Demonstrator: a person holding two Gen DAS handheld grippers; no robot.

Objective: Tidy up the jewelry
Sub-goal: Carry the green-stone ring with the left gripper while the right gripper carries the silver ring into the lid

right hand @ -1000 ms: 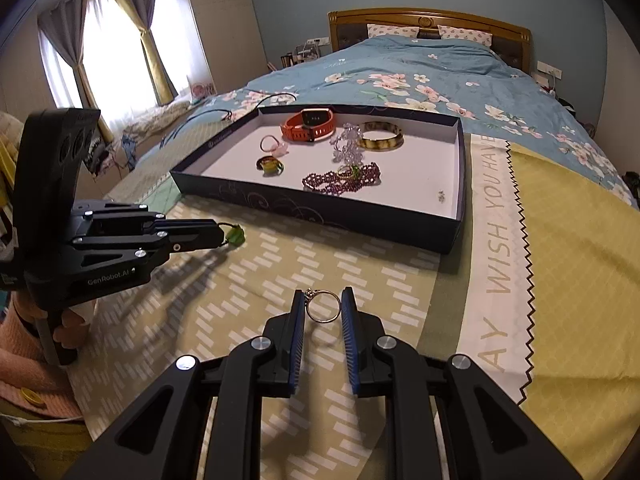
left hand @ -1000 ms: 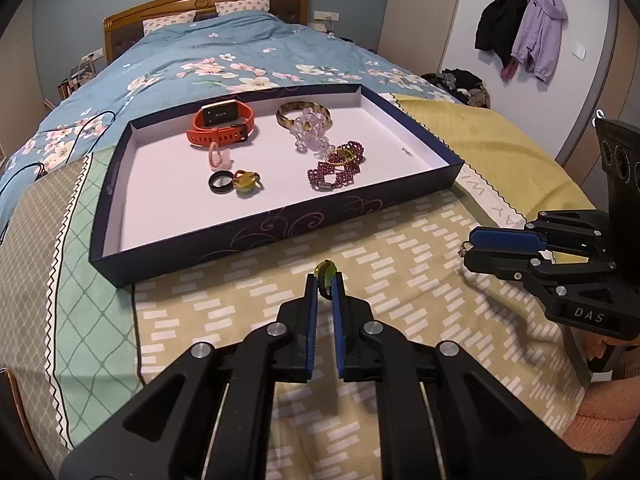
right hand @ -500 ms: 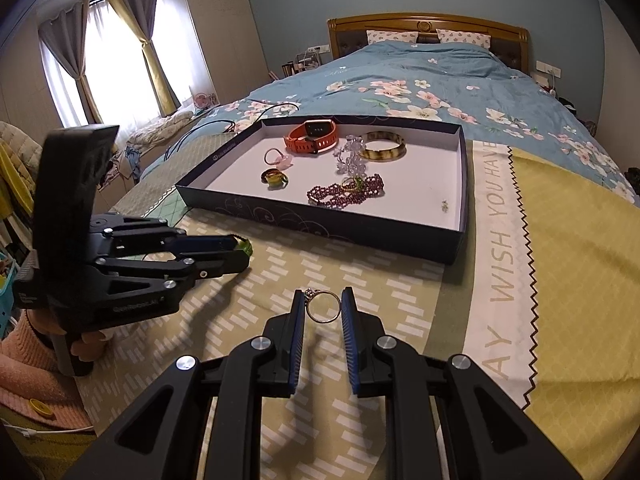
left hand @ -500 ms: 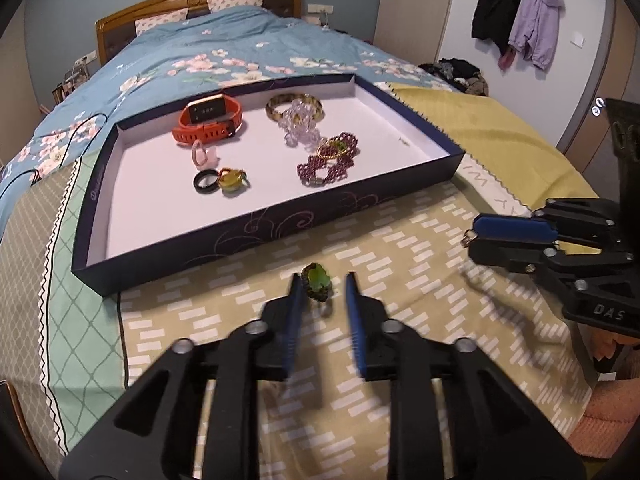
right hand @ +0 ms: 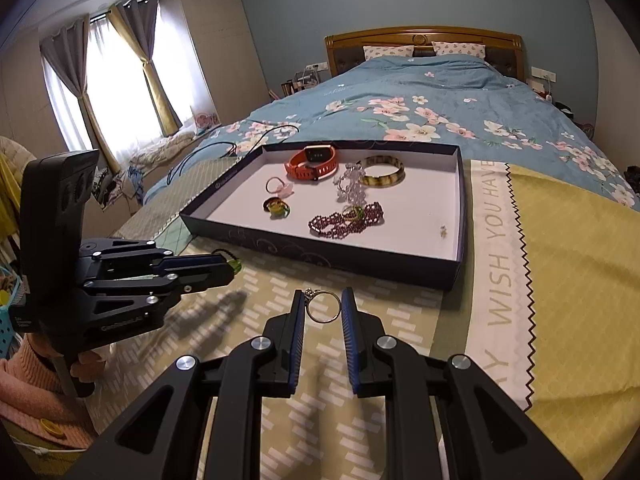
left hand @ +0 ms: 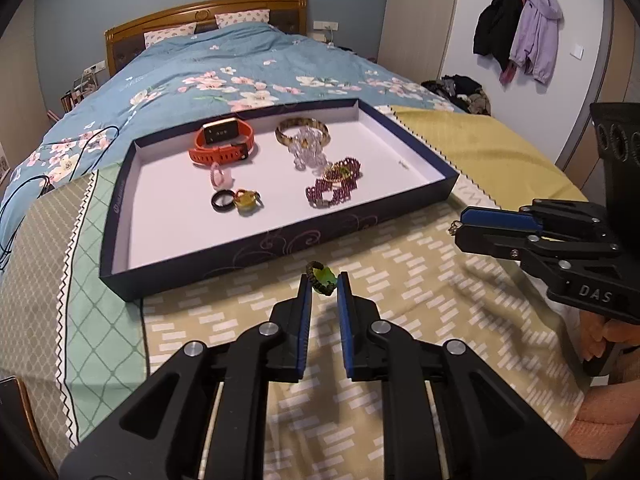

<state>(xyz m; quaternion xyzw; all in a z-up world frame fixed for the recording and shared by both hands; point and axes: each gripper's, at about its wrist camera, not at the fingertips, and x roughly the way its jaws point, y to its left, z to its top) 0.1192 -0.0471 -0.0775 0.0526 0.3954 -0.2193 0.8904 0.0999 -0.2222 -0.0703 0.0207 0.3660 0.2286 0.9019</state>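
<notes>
Green-stone ring (left hand: 321,278) between barely parted left jaws, silver ring (right hand: 323,307) clamped in right jaws.

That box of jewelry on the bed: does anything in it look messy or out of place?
Mostly tidy, but the purple bead strand lies in a loose heap with a gold-and-green piece on top, and the clear crystal bracelet overlaps the amber bangle. One tiny item sits alone near the box wall; too small to identify.

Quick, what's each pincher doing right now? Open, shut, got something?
Left gripper: shut on the green-stone ring.
Right gripper: shut on the thin silver ring.
</notes>
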